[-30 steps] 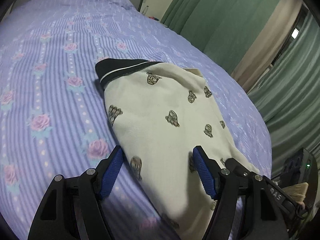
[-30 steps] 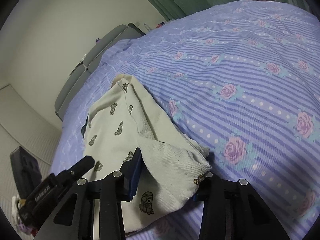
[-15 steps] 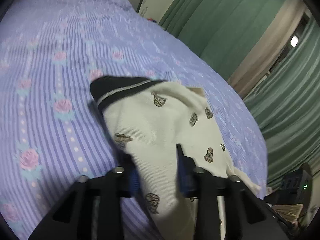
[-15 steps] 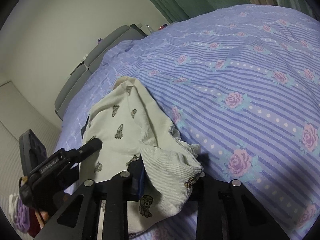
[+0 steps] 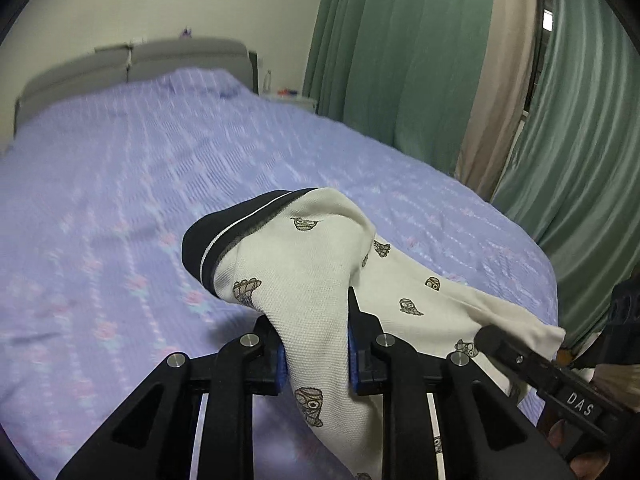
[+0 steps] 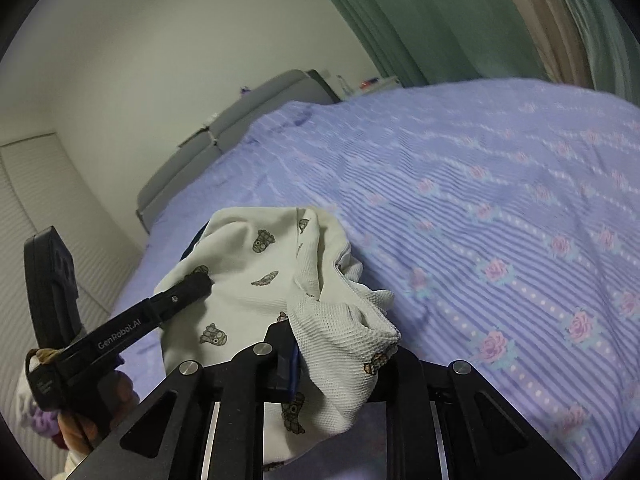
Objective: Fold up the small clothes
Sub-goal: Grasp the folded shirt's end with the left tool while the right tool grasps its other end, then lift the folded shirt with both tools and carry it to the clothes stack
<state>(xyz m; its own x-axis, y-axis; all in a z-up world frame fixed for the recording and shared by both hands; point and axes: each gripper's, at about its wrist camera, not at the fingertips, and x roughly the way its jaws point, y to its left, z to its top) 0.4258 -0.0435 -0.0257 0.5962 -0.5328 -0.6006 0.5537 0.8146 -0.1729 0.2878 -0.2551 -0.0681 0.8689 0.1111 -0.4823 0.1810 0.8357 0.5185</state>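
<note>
Now the cream owl-print garment (image 5: 316,276), navy-collared, hangs bunched between left gripper (image 5: 316,354) and right gripper (image 6: 340,356), both clamping it.

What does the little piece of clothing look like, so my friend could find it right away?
Look at the big bed with the purple striped bedspread with pink roses. Near its foot, the cream garment is pinched in the jaws of both the left gripper and the right gripper. It is the only clothing there: cream knit with small brown cartoon prints and a dark navy band with a thin white stripe.
</note>
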